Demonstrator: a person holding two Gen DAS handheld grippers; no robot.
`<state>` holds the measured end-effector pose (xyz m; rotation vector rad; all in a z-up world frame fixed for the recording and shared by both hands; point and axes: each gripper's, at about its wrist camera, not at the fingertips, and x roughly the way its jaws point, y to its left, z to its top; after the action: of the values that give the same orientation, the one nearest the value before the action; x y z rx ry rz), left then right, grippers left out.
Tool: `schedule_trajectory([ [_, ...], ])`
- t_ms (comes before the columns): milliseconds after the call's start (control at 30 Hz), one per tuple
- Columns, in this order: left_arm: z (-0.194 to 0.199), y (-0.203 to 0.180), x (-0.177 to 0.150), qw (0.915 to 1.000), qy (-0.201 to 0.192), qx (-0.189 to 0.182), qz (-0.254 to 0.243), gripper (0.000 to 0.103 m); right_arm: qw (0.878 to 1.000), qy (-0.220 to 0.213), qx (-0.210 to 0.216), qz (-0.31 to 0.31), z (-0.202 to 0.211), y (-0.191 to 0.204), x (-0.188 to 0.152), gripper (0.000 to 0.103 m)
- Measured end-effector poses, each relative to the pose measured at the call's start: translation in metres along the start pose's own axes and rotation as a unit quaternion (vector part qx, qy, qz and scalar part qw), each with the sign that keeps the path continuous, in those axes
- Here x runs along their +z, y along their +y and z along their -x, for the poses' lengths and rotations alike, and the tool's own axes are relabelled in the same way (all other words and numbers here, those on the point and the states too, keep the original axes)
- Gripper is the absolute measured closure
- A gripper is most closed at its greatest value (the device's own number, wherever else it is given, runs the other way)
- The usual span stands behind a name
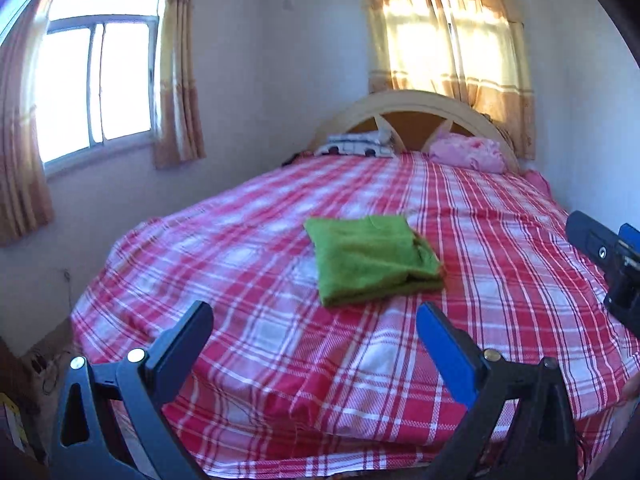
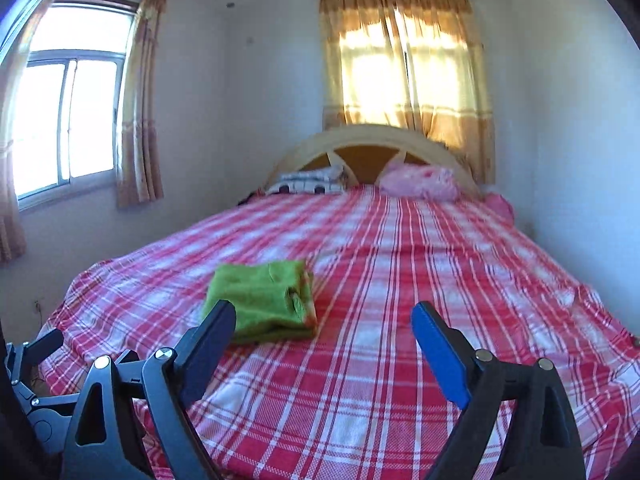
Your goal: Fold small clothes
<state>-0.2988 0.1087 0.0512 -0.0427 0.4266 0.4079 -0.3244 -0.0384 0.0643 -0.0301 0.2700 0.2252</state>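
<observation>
— While both tools hang above the near end of the bed, what are the fingers doing?

— Spread wide, both pairs. The left gripper [image 1: 314, 320] holds nothing, and the right gripper [image 2: 324, 322] holds nothing either; only the red plaid bedsheet [image 1: 500, 240] shows between the jaws.

— And the garment?

— The green folded cloth [image 1: 372, 264] lies flat on the sheet, ahead of both tools and apart from them. From the left gripper it sits straight ahead, just past the fingertips and a touch toward the right finger. From the right gripper the green folded cloth [image 2: 262, 300] lies ahead and to the left, its near corner hidden behind the left finger [image 2: 212, 340].

— Which way does it run?

— Close to square, slightly longer across the bed than along it, with the stacked layered edges facing right.

— Which is nearer?

— Hard to call; I'd judge the left one better lined up.

— Anything beyond?

— A patterned pillow [image 1: 356, 145] and a pink pillow [image 1: 468, 152] against the headboard [image 1: 404, 100], then curtains [image 1: 452, 32].
</observation>
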Motion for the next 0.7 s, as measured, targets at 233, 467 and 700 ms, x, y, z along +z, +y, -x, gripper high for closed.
schedule_trajectory([
  [233, 0.014, 0.002, 0.007, 0.9999, -0.008, -0.010, 0.008, 0.000, 0.998, -0.054, -0.004, 0.020, 0.026, 0.007, 0.006, 0.010],
  [467, 0.018, 0.000, 0.007, 0.9999, -0.013, -0.006, 0.004, 0.000, 0.998, -0.056, -0.008, 0.020, 0.027, 0.006, 0.006, 0.008],
  [700, 0.017, -0.001, 0.008, 1.0000, -0.008, -0.004, 0.003, 0.000, 0.999, -0.052, -0.008, 0.010, 0.027, 0.002, 0.004, 0.008],
])
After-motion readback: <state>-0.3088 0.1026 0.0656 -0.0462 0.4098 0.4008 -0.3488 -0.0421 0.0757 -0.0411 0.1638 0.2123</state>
